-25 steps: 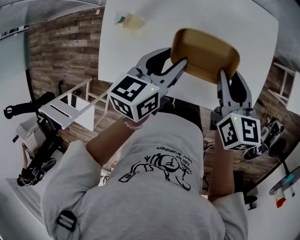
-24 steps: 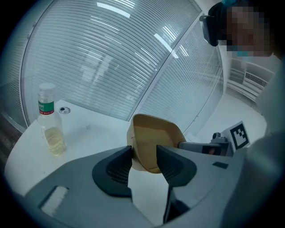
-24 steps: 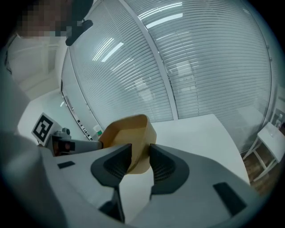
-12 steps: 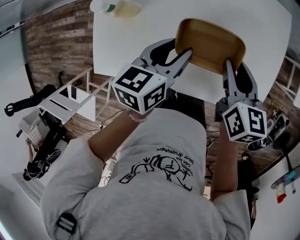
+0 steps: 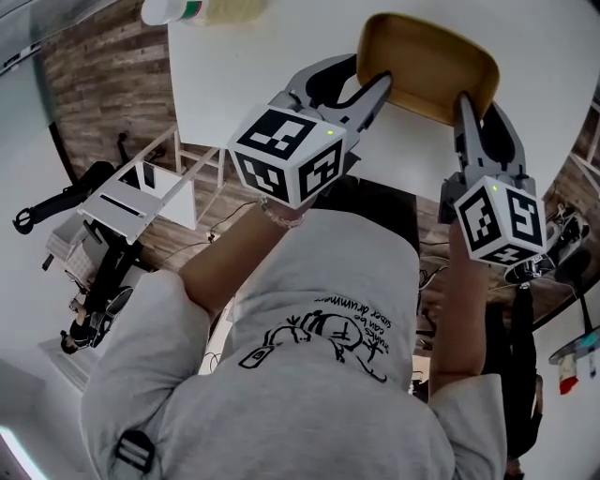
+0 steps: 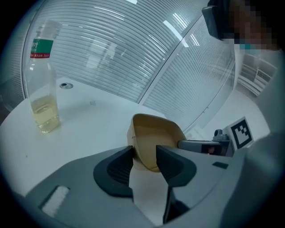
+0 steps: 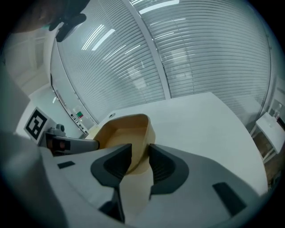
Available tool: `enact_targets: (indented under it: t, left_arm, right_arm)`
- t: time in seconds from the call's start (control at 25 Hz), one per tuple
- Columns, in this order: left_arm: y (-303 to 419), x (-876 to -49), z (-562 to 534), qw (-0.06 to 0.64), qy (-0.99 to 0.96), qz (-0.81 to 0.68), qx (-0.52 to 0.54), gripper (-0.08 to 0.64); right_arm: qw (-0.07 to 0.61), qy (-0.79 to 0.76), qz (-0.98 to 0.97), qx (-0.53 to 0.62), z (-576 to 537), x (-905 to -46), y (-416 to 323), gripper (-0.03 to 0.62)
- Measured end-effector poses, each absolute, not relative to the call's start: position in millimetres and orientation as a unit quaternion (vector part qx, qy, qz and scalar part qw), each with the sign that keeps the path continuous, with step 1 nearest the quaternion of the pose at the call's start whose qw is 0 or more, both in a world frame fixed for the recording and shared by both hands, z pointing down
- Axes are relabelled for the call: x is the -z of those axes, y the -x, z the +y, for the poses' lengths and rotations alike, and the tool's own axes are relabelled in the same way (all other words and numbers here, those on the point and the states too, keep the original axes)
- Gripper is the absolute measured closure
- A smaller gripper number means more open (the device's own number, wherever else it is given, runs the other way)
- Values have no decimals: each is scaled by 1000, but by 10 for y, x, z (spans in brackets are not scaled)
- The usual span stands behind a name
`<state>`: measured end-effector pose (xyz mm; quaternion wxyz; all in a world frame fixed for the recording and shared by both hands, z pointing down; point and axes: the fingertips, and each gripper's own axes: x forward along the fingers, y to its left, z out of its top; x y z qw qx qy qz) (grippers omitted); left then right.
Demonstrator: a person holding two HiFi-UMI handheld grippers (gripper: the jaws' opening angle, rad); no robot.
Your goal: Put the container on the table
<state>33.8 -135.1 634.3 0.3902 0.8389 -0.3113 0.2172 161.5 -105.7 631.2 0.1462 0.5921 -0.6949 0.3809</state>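
bottle (image 5: 202, 9), upper left of head view: cut off by top edge, only part shows. its label print, left gripper view: too small to read. container (image 5: 427, 66): near rim partly hidden under jaws of left gripper (image 5: 372, 75) and right gripper (image 5: 478, 101). underside against table (image 5: 281, 56): cannot tell.

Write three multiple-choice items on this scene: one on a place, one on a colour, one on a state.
1. Where does the clear plastic bottle of pale yellow liquid stand?
A. on the white table
B. on the floor
C. on a chair

2. What colour is the rectangular plastic container?
A. blue
B. black
C. tan

3. How do the left gripper and the right gripper stand?
A. both open
B. both shut on the container's rim
C. one shut, one open

Answers:
1 A, the left gripper view shows the bottle upright on the table.
2 C, every view shows it tan.
3 B, each gripper view shows the jaws pinching the container's wall.
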Motion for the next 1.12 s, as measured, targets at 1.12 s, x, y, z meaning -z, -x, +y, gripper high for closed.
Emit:
enact_targets:
  t: [1.12]
  left_arm:
    - [-488, -6889, -1585, 395, -825, -311, -260, 405]
  right_arm:
    - [176, -577, -677, -421, -1275, -6958, -1747, 477]
